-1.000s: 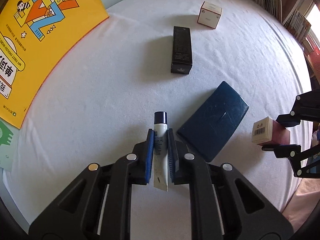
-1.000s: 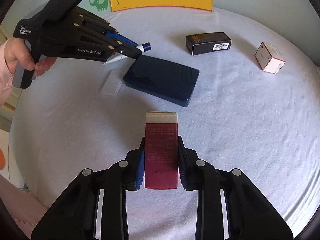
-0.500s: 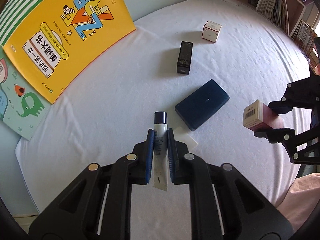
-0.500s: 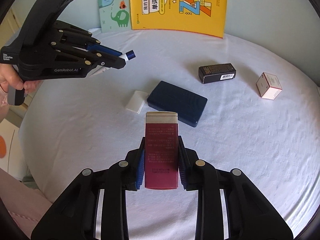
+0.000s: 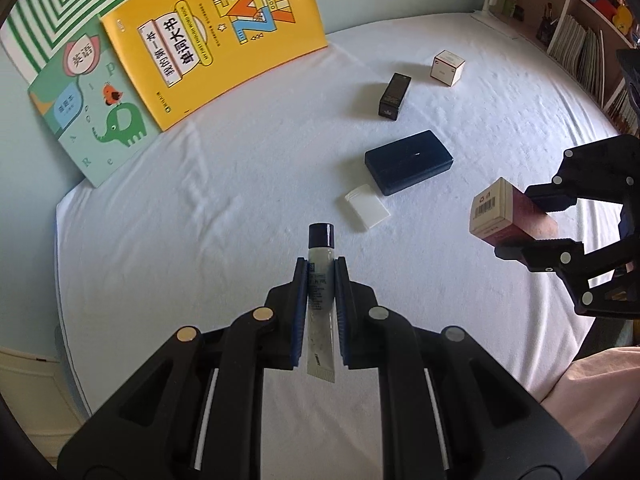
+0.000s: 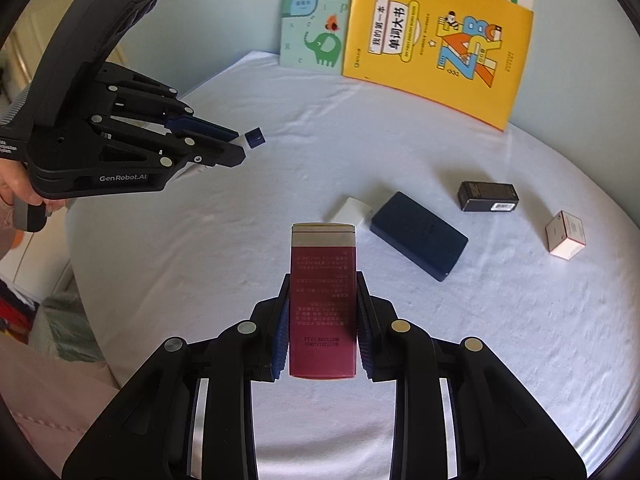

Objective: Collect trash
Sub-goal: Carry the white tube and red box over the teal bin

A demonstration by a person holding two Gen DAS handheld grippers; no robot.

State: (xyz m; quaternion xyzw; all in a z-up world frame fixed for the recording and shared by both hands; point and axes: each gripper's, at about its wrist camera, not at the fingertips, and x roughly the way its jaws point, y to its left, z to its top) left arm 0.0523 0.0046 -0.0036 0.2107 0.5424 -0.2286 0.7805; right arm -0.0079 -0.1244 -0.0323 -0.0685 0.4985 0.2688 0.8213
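Observation:
My left gripper [image 5: 321, 270] is shut on a small white tube with a dark blue cap [image 5: 320, 280], held in the air above the white bed sheet [image 5: 240, 200]. The right gripper [image 6: 322, 280] is shut on a dark red carton with a beige end [image 6: 322, 300], also lifted. In the left wrist view that carton [image 5: 508, 216] hangs at the right, between the right gripper's fingers. In the right wrist view the left gripper [image 6: 240, 148] hangs at the upper left with the tube's cap [image 6: 255, 137] sticking out.
On the sheet lie a dark blue flat case [image 5: 409, 161], a small white flat piece [image 5: 367, 207], a black carton [image 5: 395, 96] and a white-and-pink cube box [image 5: 448, 68]. A yellow book [image 5: 216, 44] and a green elephant book [image 5: 94, 108] lean on the wall. Shelves [image 5: 580, 40] stand at right.
Both grippers have risen away from the sheet with their items, and rolled. The objects on the bed look smaller, and the white flat piece beside the blue case has come into view.

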